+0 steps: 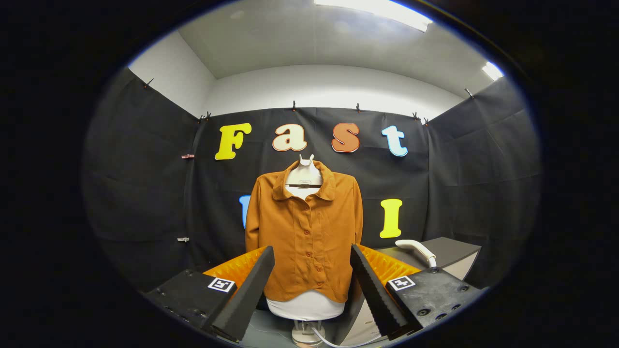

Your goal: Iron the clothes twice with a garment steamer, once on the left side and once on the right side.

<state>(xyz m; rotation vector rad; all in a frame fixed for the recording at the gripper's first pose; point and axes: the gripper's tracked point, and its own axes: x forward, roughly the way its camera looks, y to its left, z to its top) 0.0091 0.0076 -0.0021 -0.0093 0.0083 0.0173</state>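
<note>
- The gripper [309, 290] is hovering wide apart and holding nothing, its fingers framing the shirt's hem.
- The garment steamer [417, 250], white and curved, is lying on the grey table [454, 251], beyond the right finger and just beside the shirt.
- It is looking rigid, smooth and probably slippery; its narrow handle is seeming the best hold, and the trailing hose [333, 340] may tug.
- The orange shirt [307, 237] is hanging soft on a white mannequin [305, 305], likely yielding under pressure.
- Room is lying open on both sides of it.

Matt rust-orange cloth shirt [309, 237] hangs on a smooth white form [305, 305], beyond the tool [312, 290] with its spread ridged black fingers [375, 290]; the steamer [417, 249] looks glossy white plastic.
</note>
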